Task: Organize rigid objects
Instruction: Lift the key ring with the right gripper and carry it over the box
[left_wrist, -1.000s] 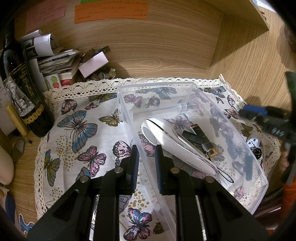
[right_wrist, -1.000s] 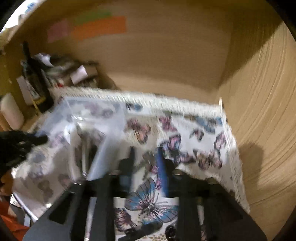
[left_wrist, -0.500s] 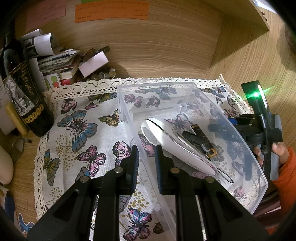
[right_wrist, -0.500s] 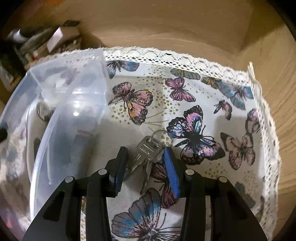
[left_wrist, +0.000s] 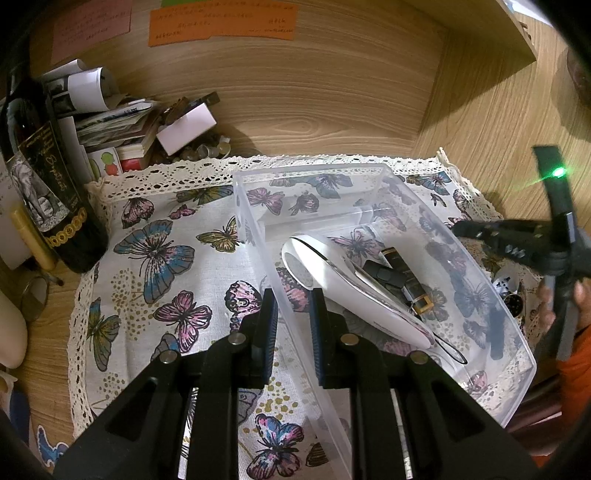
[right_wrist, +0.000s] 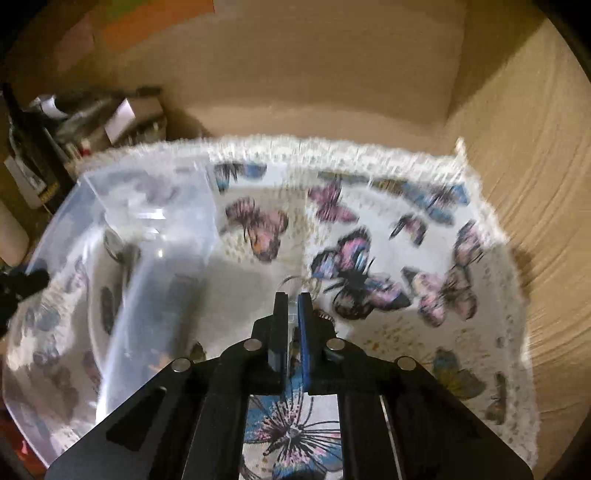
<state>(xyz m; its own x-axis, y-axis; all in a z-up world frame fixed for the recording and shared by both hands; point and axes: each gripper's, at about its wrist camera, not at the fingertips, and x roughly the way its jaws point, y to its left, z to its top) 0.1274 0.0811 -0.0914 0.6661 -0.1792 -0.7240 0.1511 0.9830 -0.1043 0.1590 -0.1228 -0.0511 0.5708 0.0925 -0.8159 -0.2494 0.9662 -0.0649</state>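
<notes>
A clear plastic box (left_wrist: 310, 171) sits on the butterfly cloth (left_wrist: 159, 251). In it lie a white handheld device (left_wrist: 351, 288), a black strap with a gold buckle (left_wrist: 406, 284) and a small black piece (left_wrist: 382, 274). My left gripper (left_wrist: 291, 299) is shut on the box's near-left wall. In the blurred right wrist view, my right gripper (right_wrist: 291, 299) is shut on a bunch of keys, whose ring (right_wrist: 286, 284) pokes out past the fingertips. It sits over the cloth just right of the box (right_wrist: 166, 229). The keys' blades are hidden between the pads.
A dark wine bottle (left_wrist: 48, 192) and a pile of papers and small boxes (left_wrist: 110, 122) crowd the back left corner. Wooden walls close the back and right side. A small silver round object (left_wrist: 506, 284) lies on the cloth right of the box.
The right gripper's jaws, open around the keys on the cloth half a second ago, have closed on them, and its view now shakes. The left gripper and box have not moved.
</notes>
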